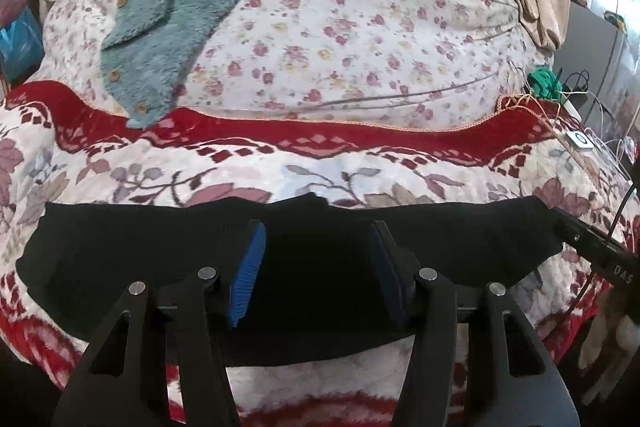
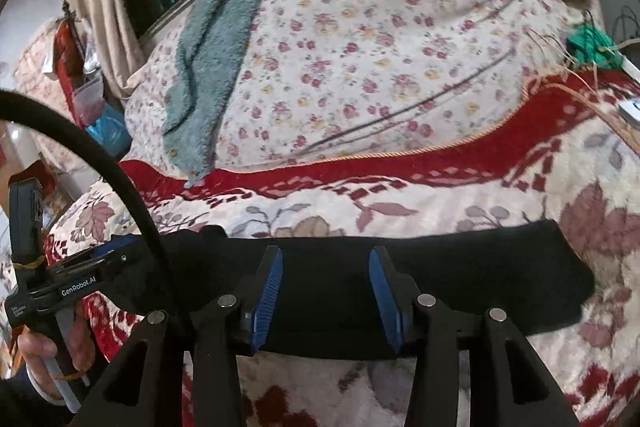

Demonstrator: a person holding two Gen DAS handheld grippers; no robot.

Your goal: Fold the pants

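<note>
Tongs (image 1: pixel 316 267) agape over pants (image 1: pixel 120 259)

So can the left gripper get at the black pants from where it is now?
Probably yes. The left gripper is open, right above the pants, which lie flat on the blanket with nothing over them. The right gripper is open further along, not in the way.

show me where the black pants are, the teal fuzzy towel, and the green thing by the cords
black pants (image 1: pixel 120 259), left wrist view, flat cloth left of the fingers
teal fuzzy towel (image 2: pixel 212 39), right wrist view, middle of its length
green thing (image 1: pixel 543 78), left wrist view, its center
</note>
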